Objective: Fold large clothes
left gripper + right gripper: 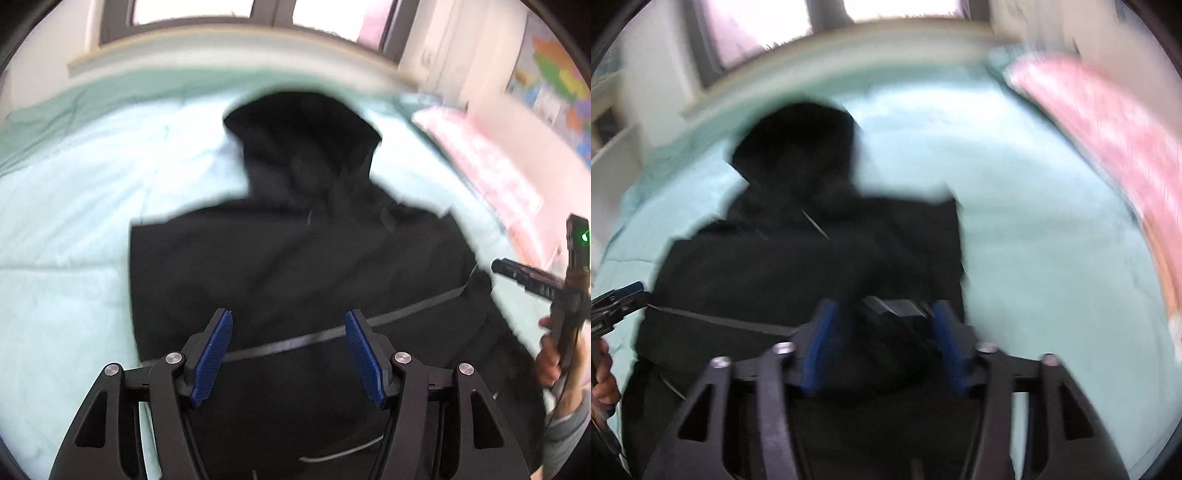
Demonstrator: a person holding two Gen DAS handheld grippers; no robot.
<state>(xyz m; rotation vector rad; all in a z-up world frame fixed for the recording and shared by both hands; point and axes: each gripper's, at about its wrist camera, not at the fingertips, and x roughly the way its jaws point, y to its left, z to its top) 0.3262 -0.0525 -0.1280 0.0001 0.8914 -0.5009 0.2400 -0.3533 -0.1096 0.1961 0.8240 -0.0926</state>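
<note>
The black hooded jacket (295, 266) lies flat on the pale green bed (66, 229), its long axis running away toward the hood. Both the left gripper (288, 354) and the right gripper (882, 347) hang wide apart and empty over the near hem, equally close.

Open pale-mint quilted bed cover (55, 229) to the left of the bulky black hooded jacket (295, 258), with room to pass; more bare cover (1052, 240) to the right, bounded by a long pink patterned pillow (1108, 140) along the far right edge; beyond the hood, blocked by a pale raised bed edge (229, 40) under the window (192, 9).
</note>
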